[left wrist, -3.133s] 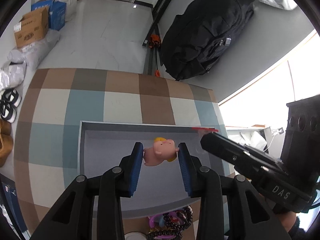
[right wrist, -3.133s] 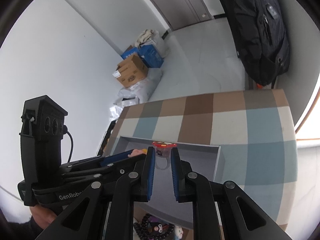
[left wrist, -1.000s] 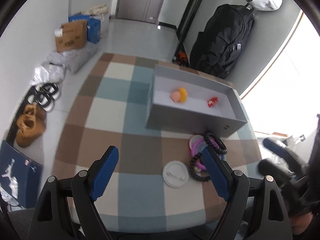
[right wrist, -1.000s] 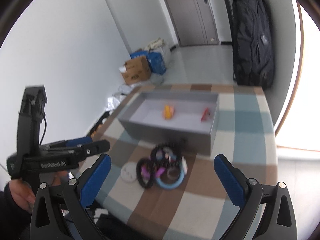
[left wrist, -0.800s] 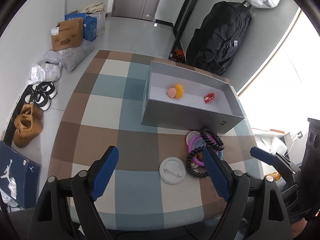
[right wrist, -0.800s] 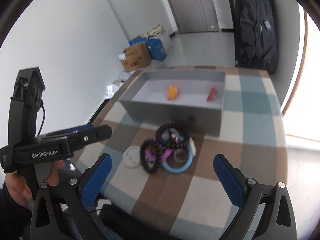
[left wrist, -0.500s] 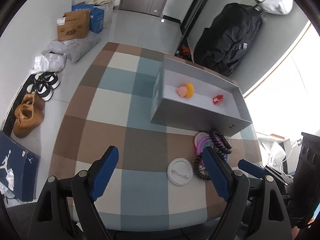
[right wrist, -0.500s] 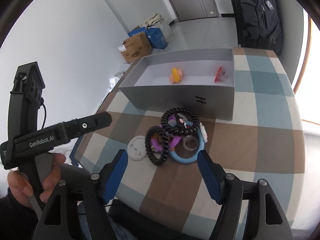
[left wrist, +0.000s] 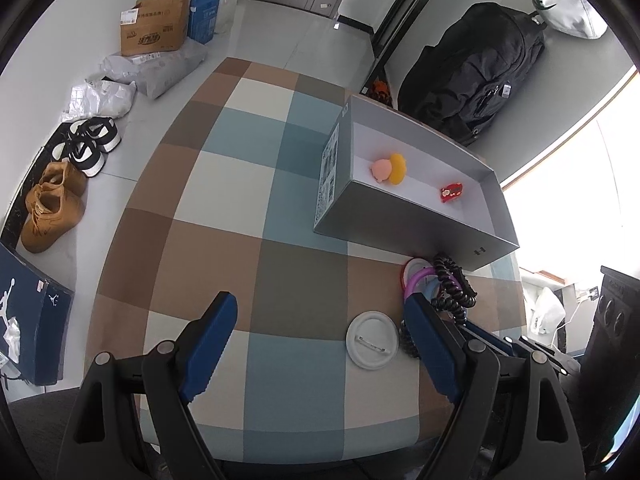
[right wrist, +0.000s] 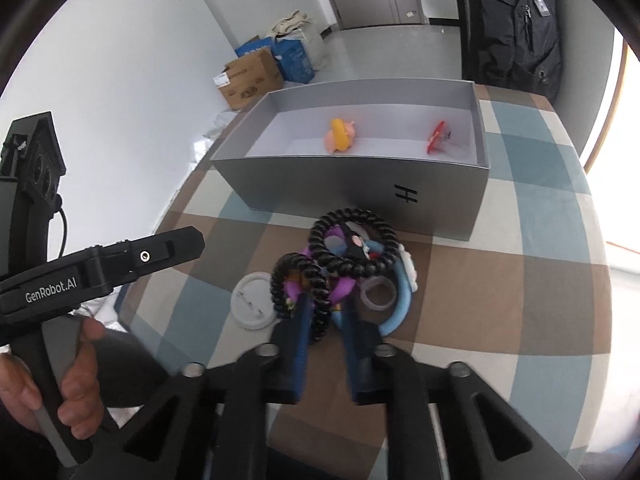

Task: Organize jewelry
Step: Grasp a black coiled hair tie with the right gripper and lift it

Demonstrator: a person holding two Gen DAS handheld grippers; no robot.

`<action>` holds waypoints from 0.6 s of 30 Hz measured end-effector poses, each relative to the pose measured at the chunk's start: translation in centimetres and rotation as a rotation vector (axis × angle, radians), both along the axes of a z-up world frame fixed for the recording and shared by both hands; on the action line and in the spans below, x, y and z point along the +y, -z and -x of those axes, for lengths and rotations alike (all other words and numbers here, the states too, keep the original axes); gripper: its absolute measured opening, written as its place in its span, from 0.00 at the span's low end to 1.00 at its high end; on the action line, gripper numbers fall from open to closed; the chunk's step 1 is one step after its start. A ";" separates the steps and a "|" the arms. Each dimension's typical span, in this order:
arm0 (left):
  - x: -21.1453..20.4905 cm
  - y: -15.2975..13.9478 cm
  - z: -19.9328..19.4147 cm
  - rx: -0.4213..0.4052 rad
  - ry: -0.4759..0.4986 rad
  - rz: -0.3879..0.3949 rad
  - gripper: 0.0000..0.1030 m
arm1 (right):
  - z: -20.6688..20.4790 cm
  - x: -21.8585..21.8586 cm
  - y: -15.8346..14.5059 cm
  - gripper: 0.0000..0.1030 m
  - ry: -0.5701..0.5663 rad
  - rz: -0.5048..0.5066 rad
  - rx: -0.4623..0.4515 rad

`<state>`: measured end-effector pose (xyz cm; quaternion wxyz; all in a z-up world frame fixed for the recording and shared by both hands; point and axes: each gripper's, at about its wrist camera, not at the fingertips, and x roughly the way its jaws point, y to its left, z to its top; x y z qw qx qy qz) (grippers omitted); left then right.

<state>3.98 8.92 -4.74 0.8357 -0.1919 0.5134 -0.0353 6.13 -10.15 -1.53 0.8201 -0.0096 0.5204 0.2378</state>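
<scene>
Beside the matte grey box [right wrist: 352, 176], right hand-held gripper [right wrist: 326, 320] narrowed around black coiled bands [right wrist: 320, 280]; left hand-held gripper [left wrist: 320, 344] wide

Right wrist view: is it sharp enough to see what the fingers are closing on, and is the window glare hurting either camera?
Right wrist view: the right gripper fingers are motion-blurred and nearly closed around the black coil hair tie; contact unclear. Left wrist view: sharp, left gripper open; window glare washes out the right edge beside the gray box. Both show fisheye bending.

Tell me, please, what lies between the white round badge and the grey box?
In the left wrist view, only bare checked tablecloth separates the white round badge from the grey box; the heap of coiled hair ties sits beside that gap.
</scene>
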 end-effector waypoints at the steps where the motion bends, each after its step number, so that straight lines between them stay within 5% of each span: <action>1: 0.0 0.0 0.0 0.000 0.001 0.000 0.80 | 0.1 0.0 -0.2 0.09 -0.002 -0.001 -0.005; 12: -1.0 0.5 0.2 0.029 0.045 -0.016 0.80 | 0.9 -1.3 -1.7 0.08 -0.006 -0.035 -0.057; 18: -2.4 1.0 0.4 0.049 0.115 -0.087 0.80 | 0.5 -2.8 -2.7 0.08 0.037 -0.071 -0.068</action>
